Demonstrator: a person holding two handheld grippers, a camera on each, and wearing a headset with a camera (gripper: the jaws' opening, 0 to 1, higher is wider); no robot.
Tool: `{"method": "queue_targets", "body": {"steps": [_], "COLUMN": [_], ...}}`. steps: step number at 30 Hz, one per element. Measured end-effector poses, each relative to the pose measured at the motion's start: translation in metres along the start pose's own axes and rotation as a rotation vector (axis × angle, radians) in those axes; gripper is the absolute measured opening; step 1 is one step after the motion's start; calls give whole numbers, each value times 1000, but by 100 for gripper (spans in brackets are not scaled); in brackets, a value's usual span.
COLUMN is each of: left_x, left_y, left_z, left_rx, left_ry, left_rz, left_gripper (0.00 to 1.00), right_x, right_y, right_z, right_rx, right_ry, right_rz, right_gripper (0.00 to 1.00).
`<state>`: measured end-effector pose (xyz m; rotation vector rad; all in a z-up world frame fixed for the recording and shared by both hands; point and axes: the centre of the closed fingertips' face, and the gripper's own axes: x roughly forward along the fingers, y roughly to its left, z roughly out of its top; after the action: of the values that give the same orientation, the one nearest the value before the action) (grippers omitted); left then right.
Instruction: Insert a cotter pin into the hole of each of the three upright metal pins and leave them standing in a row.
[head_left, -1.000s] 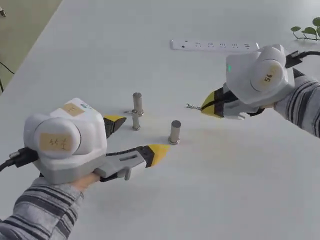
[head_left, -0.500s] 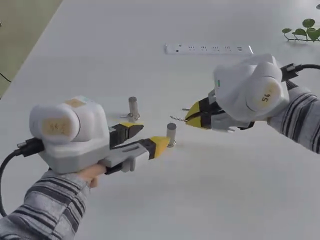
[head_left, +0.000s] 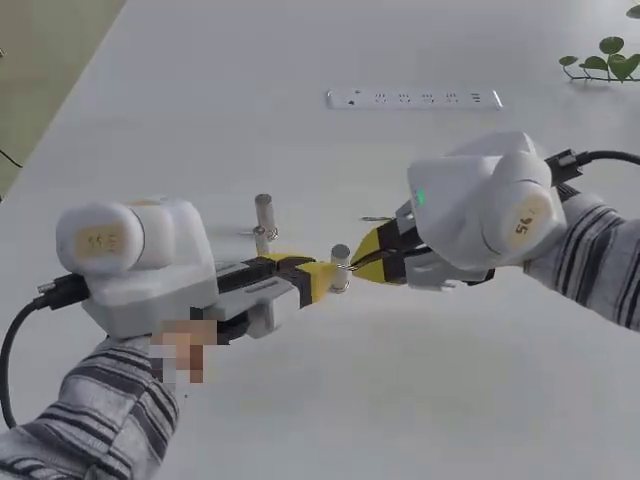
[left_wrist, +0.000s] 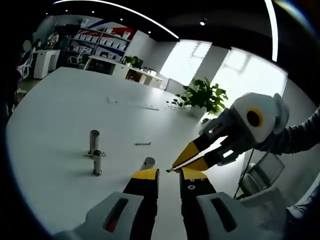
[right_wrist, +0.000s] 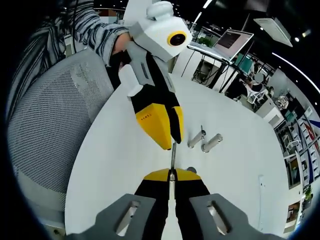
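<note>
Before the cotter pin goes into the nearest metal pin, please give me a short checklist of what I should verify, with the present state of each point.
1. Grip of the right hand-held gripper on the cotter pin: ok, jaws shut on it.
2. Is the nearest metal pin upright: ok.
3. Is the cotter pin lined up with its hole: cannot tell, the hole is too small to see.
4. Does the left hand-held gripper steady that pin: not ok, jaws open, holding nothing.
5. Are the middle metal pin and the far metal pin upright: ok.
6. Is a spare cotter pin ready on the table: ok.
</note>
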<state>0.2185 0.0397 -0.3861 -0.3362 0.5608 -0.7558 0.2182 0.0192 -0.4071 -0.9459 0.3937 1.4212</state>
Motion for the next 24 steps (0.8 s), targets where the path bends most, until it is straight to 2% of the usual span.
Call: {"method": "queue_targets", "body": {"steps": [4, 12, 24], "left_x": [0, 0, -1], "left_y": [-4, -8, -11], "left_z": [0, -1, -3], "left_rx": [-22, -64, -91], "left_ry": [-5, -11, -5], "left_rz": [-11, -27, -39], "left_gripper": [8, 0, 0], "right_x": [-1, -2, -3], "right_y": [2, 5, 6], "right_z": [7, 12, 16], "right_rx": [-6, -13, -22], "right_ry": [-21, -31, -32], "right_rz": [-3, -5, -19], "right_gripper": [0, 0, 0]}}
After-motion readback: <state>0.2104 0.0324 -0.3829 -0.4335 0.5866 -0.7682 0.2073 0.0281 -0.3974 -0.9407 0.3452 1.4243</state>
